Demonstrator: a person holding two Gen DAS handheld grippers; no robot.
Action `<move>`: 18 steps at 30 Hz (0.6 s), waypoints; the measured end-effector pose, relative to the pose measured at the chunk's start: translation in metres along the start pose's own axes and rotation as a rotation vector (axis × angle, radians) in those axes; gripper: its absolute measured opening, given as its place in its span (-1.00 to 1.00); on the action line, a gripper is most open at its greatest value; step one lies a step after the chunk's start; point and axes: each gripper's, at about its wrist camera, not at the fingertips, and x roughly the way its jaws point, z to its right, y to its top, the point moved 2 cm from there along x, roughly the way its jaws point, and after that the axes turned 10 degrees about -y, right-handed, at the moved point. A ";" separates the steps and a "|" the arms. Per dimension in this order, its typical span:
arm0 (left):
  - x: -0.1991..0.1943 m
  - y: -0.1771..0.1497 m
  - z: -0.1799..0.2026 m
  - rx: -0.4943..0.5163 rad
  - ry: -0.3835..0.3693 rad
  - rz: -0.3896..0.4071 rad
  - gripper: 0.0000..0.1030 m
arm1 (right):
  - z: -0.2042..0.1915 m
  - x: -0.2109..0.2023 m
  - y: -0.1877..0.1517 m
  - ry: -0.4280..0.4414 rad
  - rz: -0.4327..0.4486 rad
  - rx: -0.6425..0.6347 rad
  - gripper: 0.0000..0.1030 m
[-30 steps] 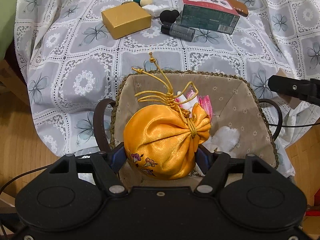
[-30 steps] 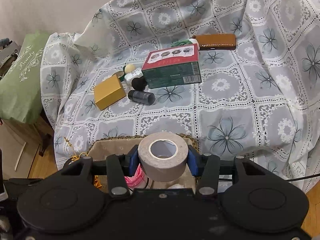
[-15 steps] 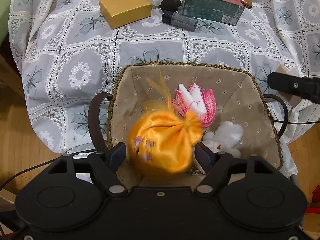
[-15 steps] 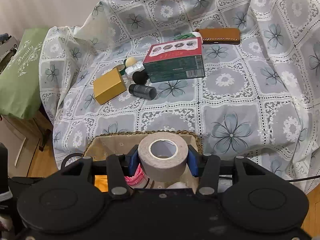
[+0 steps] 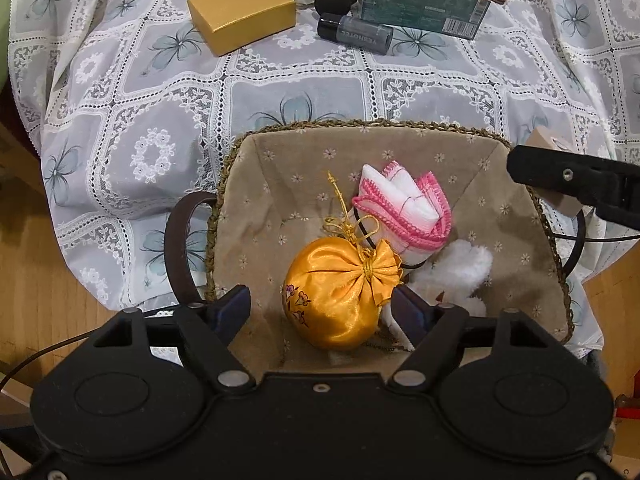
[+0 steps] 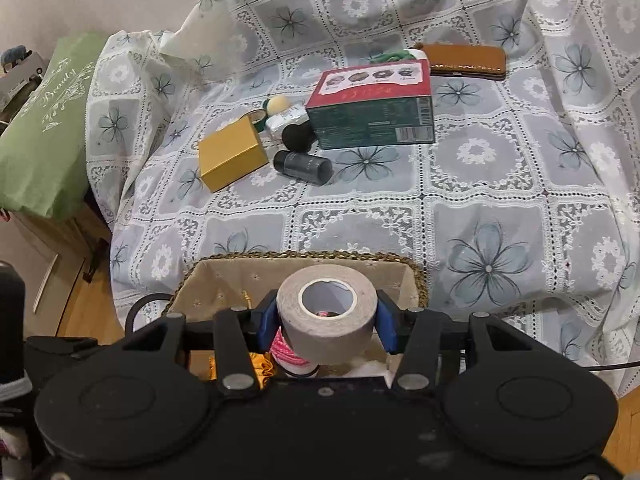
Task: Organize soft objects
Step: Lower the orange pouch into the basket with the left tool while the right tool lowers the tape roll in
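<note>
Lace cloth (image 6: 460, 184) — basket (image 6: 304, 257) half-hidden

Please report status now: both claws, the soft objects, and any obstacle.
Left claw opening, orange pouch lying free in basket. Right claw shut on tape roll above basket. Nothing blocking.

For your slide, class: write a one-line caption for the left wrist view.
Left gripper, jaws opening, above the orange satin drawstring pouch lying in the fabric-lined woven basket.
</note>
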 end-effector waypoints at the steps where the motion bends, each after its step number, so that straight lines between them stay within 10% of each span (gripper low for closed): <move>1: 0.000 0.000 0.001 -0.001 0.002 -0.004 0.41 | -0.001 0.000 0.000 0.002 0.000 -0.002 -0.05; 18: 0.000 0.004 0.009 0.013 0.030 -0.031 0.42 | -0.014 0.001 0.002 0.061 0.000 -0.049 0.10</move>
